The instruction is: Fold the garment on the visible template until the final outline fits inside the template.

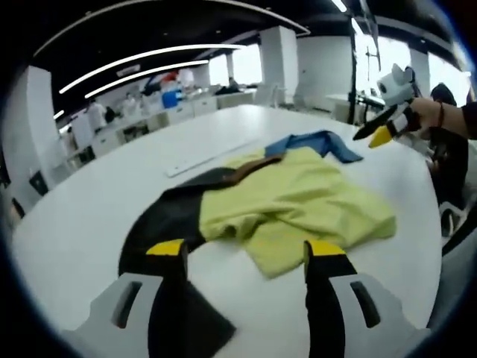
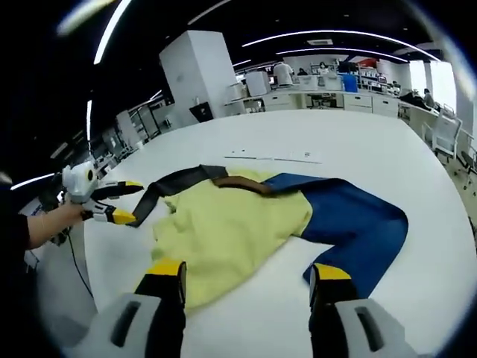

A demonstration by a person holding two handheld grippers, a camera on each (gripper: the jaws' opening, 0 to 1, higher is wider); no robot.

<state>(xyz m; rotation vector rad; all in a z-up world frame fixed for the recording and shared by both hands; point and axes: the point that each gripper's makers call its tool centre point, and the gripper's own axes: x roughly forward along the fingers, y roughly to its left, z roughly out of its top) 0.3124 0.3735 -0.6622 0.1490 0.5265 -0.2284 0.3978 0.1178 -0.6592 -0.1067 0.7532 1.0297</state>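
A garment lies crumpled on the white table [image 1: 89, 216]. It has a yellow body [image 1: 298, 201], a black sleeve [image 1: 168, 216], a blue sleeve [image 1: 320, 142] and a brown collar [image 1: 257, 165]. My left gripper [image 1: 246, 250] is open, its jaws wide apart above the near hem and the black sleeve. In the right gripper view it [image 2: 123, 201] hovers open beside the black sleeve [image 2: 179, 183]. My right gripper [image 2: 247, 270] is open over the yellow body [image 2: 223, 224] and the blue sleeve [image 2: 350, 224]. The left gripper view shows it [image 1: 381, 130] held in a hand past the blue sleeve.
A thin white strip [image 1: 212, 156] lies on the table behind the garment, seen again as a strip [image 2: 272, 158] in the right gripper view. Office desks, a white pillar [image 2: 197, 71], chairs [image 2: 447, 134] and people stand beyond the table's far edge.
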